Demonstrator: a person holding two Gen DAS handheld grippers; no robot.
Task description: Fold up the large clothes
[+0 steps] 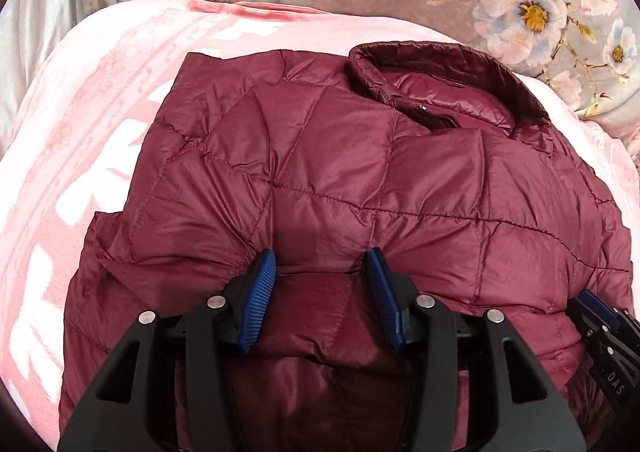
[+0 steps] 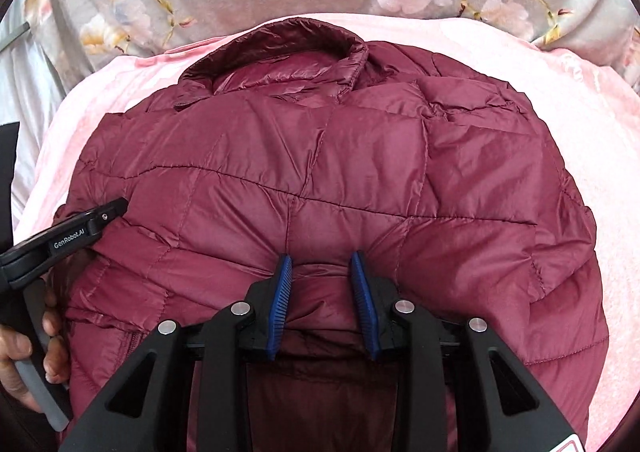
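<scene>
Now both tongs grip the near folded edge of the dark red quilted jacket [image 1: 360, 171]: the left gripper [image 1: 322, 292] stands partly open with a puffy fold pinched between its blue pads, and the right gripper [image 2: 322, 288] pinches a narrower fold. The jacket lies on a pink blanket [image 1: 80, 131], collar [image 1: 440, 63] at the far end, sides apparently folded in. The next move probably calls for lifting this edge evenly toward the collar.
</scene>
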